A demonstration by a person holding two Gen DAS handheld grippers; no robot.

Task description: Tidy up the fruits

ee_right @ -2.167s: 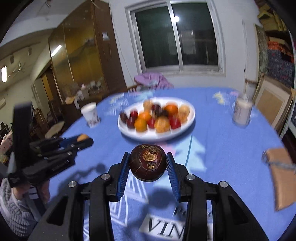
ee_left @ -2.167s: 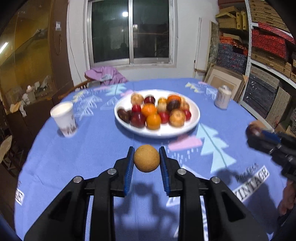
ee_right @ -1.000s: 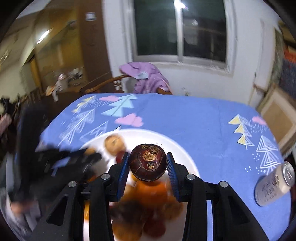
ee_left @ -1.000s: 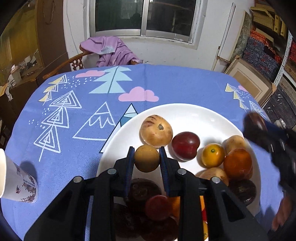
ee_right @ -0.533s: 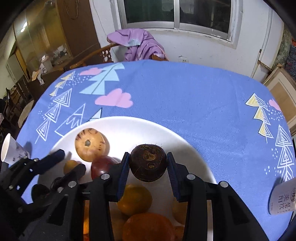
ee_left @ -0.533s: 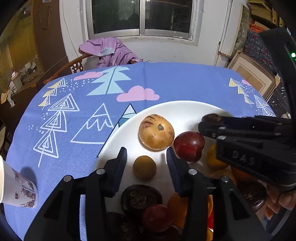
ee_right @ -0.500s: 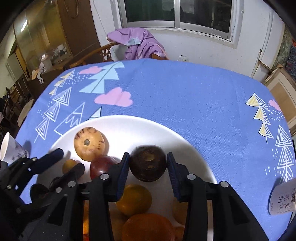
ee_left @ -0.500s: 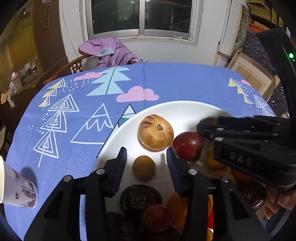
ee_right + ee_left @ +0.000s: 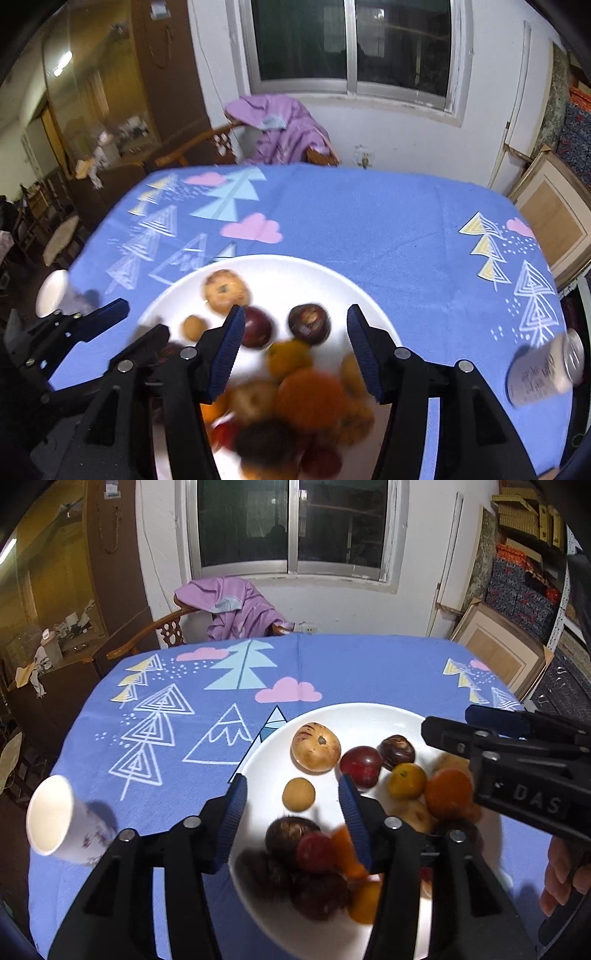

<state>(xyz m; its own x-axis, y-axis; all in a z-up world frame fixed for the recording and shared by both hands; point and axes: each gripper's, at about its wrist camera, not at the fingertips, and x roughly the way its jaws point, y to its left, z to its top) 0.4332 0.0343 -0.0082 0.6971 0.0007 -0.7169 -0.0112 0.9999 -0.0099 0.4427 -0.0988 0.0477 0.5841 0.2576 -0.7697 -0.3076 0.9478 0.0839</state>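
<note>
Now both fruits lie released on the white plate [image 9: 369, 716], jaws just opened: small tan fruit [image 9: 298, 794] between the left gripper [image 9: 291, 805] (empty), dark mangosteen [image 9: 309, 324] between the right gripper [image 9: 295, 332]; straight withdrawal is advised.

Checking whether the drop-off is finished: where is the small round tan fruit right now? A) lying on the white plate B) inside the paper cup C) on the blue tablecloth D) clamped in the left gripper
A: the small tan fruit lies on the white plate, between the left gripper's open jaws, untouched.
</note>
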